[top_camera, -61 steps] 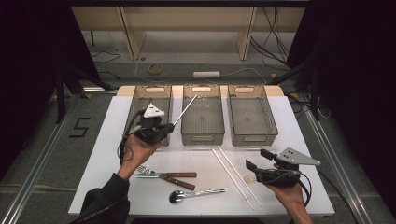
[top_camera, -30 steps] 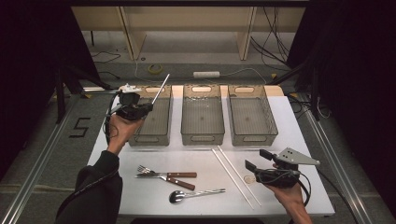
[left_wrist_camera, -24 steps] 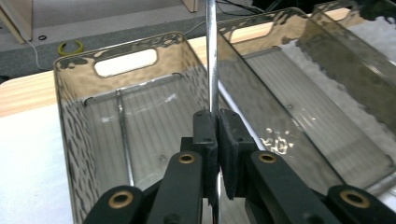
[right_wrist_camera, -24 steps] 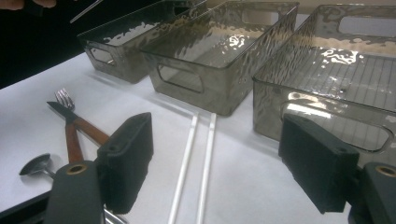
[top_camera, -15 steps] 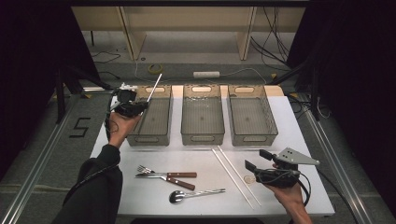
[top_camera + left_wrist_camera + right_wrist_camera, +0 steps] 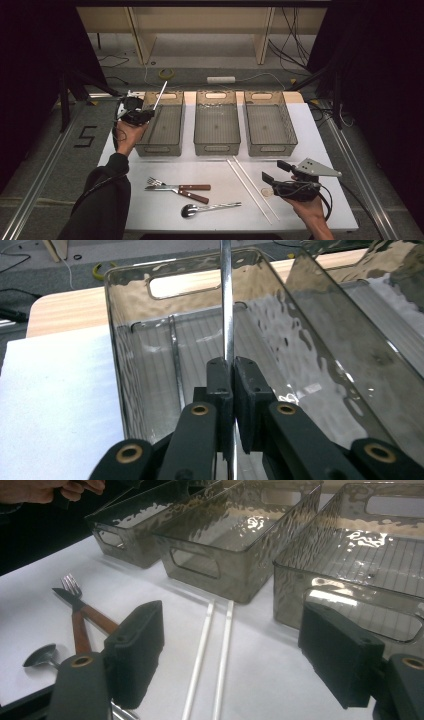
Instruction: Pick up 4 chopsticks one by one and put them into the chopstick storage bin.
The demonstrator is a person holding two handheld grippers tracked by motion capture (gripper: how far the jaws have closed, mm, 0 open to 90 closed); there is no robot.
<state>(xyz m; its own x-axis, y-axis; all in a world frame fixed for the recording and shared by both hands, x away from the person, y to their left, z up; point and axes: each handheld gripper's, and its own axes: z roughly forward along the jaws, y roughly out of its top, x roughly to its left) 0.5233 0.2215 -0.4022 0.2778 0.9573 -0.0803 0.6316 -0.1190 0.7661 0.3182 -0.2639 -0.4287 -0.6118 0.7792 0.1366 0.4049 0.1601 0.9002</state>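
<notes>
Since two seconds ago the left gripper [image 6: 134,114] has gone from in front of the middle bin [image 6: 217,124] to the left bin [image 6: 161,130], carrying a metal chopstick [image 6: 160,96] with it; the right gripper [image 6: 285,182] has kept its place. Nearest to the person, a spoon [image 6: 209,208] lies on the white worktop [image 6: 320,135], well in front of the left bin, with a fork [image 6: 170,184] and a wooden-handled knife [image 6: 182,192] side by side just behind it, between the spoon and that bin. To the right of these, two white chopsticks [image 6: 250,189] lie close together, slanting from in front of the middle bin toward the near edge. The right gripper hovers just to the right of them, its fingers [image 6: 135,650] spread wide apart with nothing between them; the right gripper view looks past them onto the two white chopsticks [image 6: 212,655]. Farther off, three clear ribbed bins stand in a row, the right bin [image 6: 272,127] furthest from the left one. The left gripper is held at the left bin's far left corner, and its fingers [image 6: 220,385] are pressed together on the metal chopstick [image 6: 226,300], which points up and away over the left bin [image 6: 310,365]. Another thin rod [image 6: 175,365] lies on that bin's floor.
</notes>
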